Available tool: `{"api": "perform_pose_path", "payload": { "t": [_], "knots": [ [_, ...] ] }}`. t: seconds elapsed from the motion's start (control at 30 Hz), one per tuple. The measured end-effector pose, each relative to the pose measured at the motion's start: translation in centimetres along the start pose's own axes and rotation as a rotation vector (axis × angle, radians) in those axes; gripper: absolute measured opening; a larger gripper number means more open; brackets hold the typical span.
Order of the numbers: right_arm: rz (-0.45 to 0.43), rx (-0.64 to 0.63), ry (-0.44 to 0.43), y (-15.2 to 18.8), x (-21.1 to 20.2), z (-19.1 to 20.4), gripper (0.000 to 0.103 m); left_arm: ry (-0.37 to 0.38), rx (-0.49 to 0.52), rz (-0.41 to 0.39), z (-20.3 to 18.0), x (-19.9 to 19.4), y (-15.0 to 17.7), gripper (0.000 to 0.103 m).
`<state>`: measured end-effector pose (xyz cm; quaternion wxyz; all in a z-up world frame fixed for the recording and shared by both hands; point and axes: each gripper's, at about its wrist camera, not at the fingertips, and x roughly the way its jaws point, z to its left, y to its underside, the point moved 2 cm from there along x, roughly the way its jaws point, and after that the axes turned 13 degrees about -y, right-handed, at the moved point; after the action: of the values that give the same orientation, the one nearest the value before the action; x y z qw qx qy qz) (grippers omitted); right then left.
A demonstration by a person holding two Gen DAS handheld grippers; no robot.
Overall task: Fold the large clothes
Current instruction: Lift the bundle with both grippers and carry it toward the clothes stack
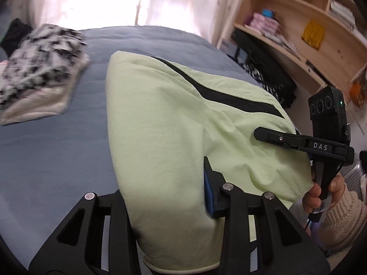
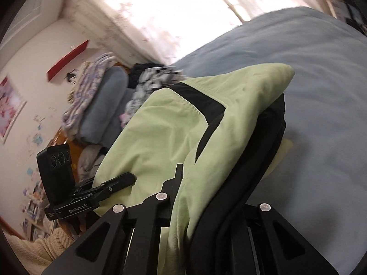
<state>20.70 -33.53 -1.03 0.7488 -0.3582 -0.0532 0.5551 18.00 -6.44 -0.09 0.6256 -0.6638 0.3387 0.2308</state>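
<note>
A light green garment (image 1: 165,123) with black stripes lies folded over on the blue bed (image 1: 45,151). My left gripper (image 1: 169,183) is shut on the garment's near edge; cloth drapes over and hides its left finger. My right gripper (image 1: 273,136) shows at the right of the left wrist view, shut on the garment's right edge. In the right wrist view the garment (image 2: 165,123) and its black lining hang over my right gripper (image 2: 206,178), which is shut on the cloth. The left gripper (image 2: 123,180) shows there at the left, clamping the green cloth.
A folded black-and-white patterned garment (image 1: 39,68) lies on the bed at the far left. A wooden shelf unit (image 1: 305,23) with books and clothes stands at the right. Dark clothes (image 1: 268,78) lie beside the bed. Pillows and bedding (image 2: 103,105) are piled at the bed's head.
</note>
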Motion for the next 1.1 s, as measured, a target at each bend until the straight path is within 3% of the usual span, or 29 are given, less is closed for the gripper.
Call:
{"api": "perform_pose_path", "payload": {
  "t": [0.2, 0.33, 0.47, 0.6, 0.73, 0.87, 0.93, 1.0, 1.1],
  "knots": [
    [0.011, -0.101, -0.104, -5.6, 7.7, 8.1, 0.011, -0.047, -0.073, -0.072, 13.6, -7.9, -3.4, 0.032],
    [0.003, -0.192, -0.127, -11.0, 14.1, 12.6, 0.011, -0.089, -0.079, -0.12, 22.9, -10.3, -9.0, 0.032],
    [-0.036, -0.225, -0.142, -17.6, 20.4, 14.3, 0.011, -0.128, -0.06, -0.156, 31.6, -9.9, -16.3, 0.032],
    [-0.076, -0.224, -0.127, -23.9, 26.9, 13.2, 0.011, -0.166, -0.019, -0.181, 39.1, -6.2, -23.4, 0.032],
    [-0.098, -0.192, -0.087, -29.0, 34.9, 8.8, 0.011, -0.181, -0.018, -0.166, 46.2, -0.3, -28.2, 0.033],
    [-0.056, -0.108, -0.051, -30.6, 44.5, 3.0, 0.011, -0.185, -0.034, -0.097, 51.3, 6.7, -30.0, 0.034],
    [-0.031, -0.087, -0.015, -30.5, 48.9, 0.7, 0.011, -0.219, -0.052, -0.02, 53.7, 11.2, -29.7, 0.036],
    [-0.02, -0.066, -0.016, -29.8, 50.8, -1.5, 0.011, -0.273, -0.068, 0.035, 55.5, 14.2, -28.8, 0.047],
    [-0.012, -0.044, -0.011, -30.2, 51.6, -3.7, 0.021, -0.289, -0.095, 0.0, 56.4, 14.7, -28.4, 0.058]
  ]
}}
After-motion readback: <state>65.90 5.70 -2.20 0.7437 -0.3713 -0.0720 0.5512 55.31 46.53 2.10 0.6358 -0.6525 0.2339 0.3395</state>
